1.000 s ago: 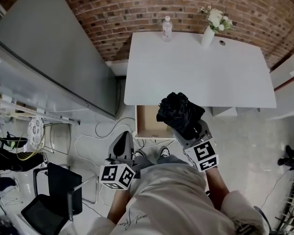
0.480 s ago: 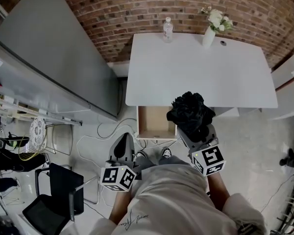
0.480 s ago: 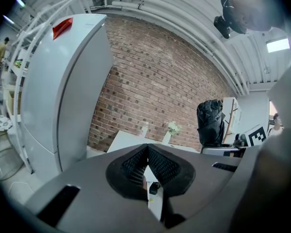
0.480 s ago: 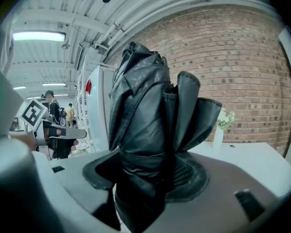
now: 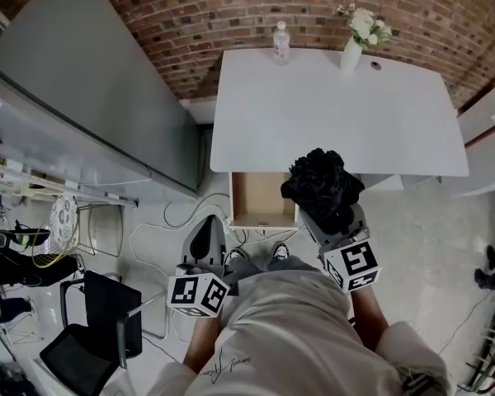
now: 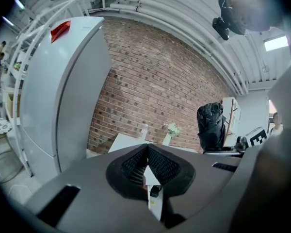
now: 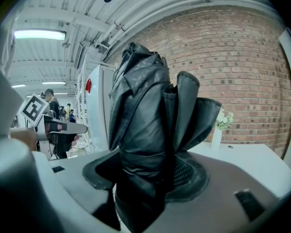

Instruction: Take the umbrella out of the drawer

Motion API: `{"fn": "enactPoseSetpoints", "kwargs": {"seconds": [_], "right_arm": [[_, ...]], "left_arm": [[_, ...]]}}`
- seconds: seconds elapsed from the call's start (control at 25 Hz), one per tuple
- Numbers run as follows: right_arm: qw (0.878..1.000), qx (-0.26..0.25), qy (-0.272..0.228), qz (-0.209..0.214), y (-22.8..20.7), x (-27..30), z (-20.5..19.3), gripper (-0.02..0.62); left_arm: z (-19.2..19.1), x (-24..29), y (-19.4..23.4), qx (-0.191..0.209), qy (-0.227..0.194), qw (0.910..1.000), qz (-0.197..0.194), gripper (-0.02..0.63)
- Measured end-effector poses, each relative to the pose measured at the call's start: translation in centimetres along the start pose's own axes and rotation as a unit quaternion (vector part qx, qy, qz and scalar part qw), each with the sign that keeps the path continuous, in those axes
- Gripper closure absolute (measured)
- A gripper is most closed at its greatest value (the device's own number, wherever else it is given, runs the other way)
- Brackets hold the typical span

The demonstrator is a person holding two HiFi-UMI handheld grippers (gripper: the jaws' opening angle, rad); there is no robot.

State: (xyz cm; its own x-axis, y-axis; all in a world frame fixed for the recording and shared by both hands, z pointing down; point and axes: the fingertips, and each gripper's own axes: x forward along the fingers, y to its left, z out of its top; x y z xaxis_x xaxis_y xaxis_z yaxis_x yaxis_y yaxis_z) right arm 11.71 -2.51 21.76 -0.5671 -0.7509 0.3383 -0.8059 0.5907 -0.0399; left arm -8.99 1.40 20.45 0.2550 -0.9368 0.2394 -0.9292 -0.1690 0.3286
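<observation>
While the right hand-held gripper (image 5: 328, 213) clamps the black umbrella (image 5: 320, 181) clear of the open drawer (image 5: 235, 198) beside it, removal seems done, so placing it on the counter (image 5: 330, 114) ahead probably comes next, with the left hand-held gripper (image 5: 206, 233) closed and empty.

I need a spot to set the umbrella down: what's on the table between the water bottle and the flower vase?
Nothing: in the head view the white tabletop between the water bottle and the flower vase is bare.

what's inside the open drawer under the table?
Visible part of the drawer shows only bare brown bottom. Its right edge is covered by the umbrella, its back by the table.
</observation>
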Motion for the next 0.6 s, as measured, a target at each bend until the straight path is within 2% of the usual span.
{"fn": "enactPoseSetpoints", "kwargs": {"seconds": [0.6], "right_arm": [[1.000,0.003,0.000,0.005,0.15,0.24,-0.03,0.325]], "left_arm": [[-0.07,0.21,0.33,-0.003,0.003,1.0000,0.001,0.589]]}}
